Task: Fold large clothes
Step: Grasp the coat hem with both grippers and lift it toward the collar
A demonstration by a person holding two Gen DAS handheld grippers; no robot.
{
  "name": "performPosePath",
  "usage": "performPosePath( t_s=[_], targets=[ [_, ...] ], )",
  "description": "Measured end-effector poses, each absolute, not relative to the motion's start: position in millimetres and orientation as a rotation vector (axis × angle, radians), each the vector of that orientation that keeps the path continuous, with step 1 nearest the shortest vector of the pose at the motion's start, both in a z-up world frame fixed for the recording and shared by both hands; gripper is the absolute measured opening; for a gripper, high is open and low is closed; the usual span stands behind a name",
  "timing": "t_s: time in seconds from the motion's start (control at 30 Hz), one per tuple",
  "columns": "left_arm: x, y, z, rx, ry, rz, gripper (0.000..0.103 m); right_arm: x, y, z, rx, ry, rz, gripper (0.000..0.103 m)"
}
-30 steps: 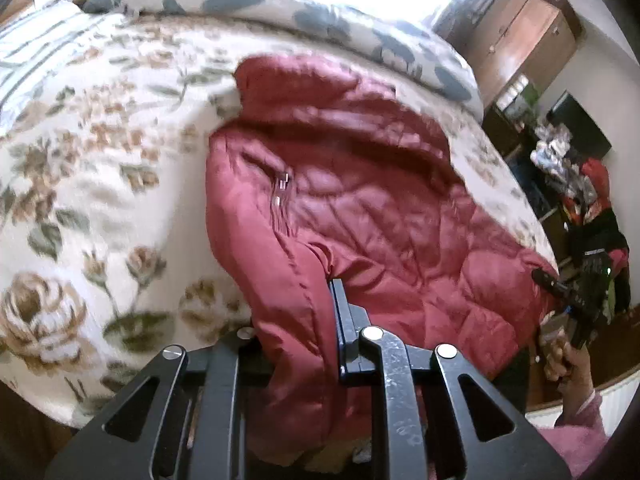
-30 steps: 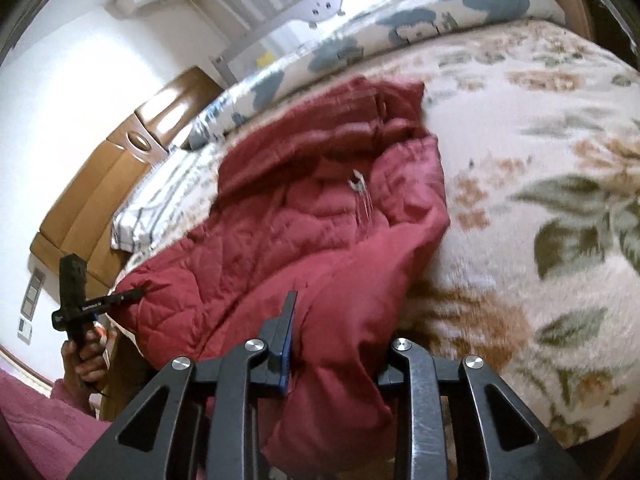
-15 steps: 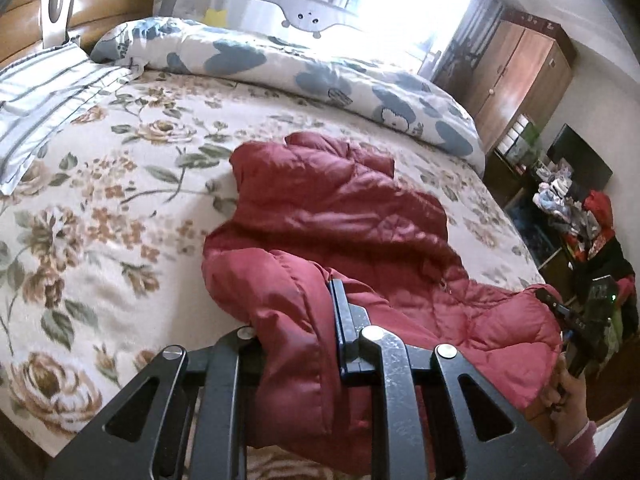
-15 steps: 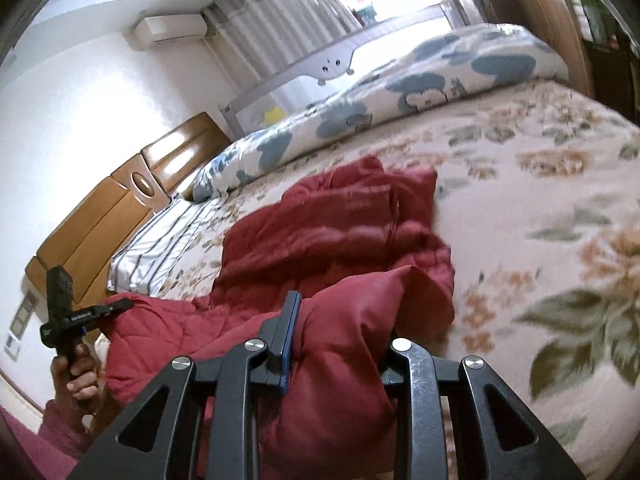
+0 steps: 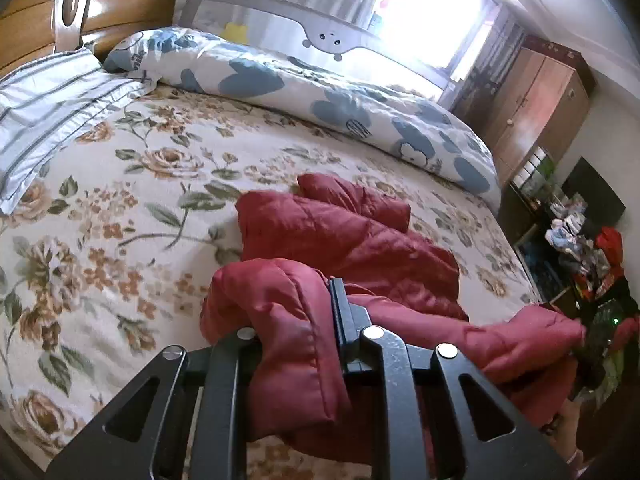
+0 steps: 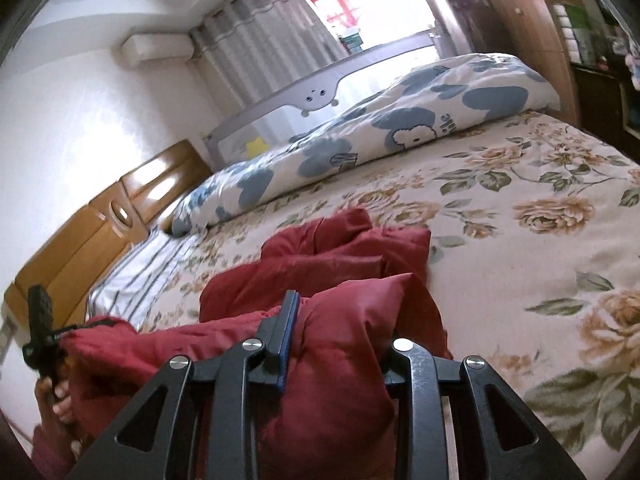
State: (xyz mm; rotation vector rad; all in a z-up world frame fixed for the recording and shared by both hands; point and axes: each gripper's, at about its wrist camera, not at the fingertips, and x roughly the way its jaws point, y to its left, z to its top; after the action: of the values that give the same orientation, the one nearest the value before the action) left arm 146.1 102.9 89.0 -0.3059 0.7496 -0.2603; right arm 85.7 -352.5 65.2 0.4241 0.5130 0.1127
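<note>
A red quilted jacket (image 5: 344, 240) lies across the flowered bedspread (image 5: 132, 208), its near hem lifted off the bed. My left gripper (image 5: 296, 312) is shut on a thick fold of that hem at one corner. In the right wrist view the same red jacket (image 6: 344, 256) bunches ahead, and my right gripper (image 6: 344, 320) is shut on the other hem corner. The left gripper (image 6: 40, 332) and the hand holding it show at the far left of the right wrist view. The right gripper (image 5: 600, 336) shows dimly at the far right of the left wrist view, mostly hidden by cloth.
A blue-flowered duvet (image 5: 320, 96) lies rolled along the far side of the bed, before a grey bed rail (image 5: 320, 36). A striped pillow (image 5: 48, 104) and wooden headboard (image 5: 80, 12) are at the left. A wardrobe (image 5: 540, 104) and cluttered shelves (image 5: 580, 232) stand at the right.
Both grippers have risen and moved forward over the bed with the hem, folding the jacket's lower part up toward its collar. Less of the jacket lies flat than before.
</note>
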Motion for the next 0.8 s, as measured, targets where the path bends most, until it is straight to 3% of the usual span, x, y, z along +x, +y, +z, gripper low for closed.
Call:
performPosePath(
  t_s=[0.8],
  targets=[
    [314.2,63.1,56.6,-0.21,0.821,-0.098,0.019,245.5,-381.5,25.1,0.451,0.589,-0.061,0.029]
  ],
)
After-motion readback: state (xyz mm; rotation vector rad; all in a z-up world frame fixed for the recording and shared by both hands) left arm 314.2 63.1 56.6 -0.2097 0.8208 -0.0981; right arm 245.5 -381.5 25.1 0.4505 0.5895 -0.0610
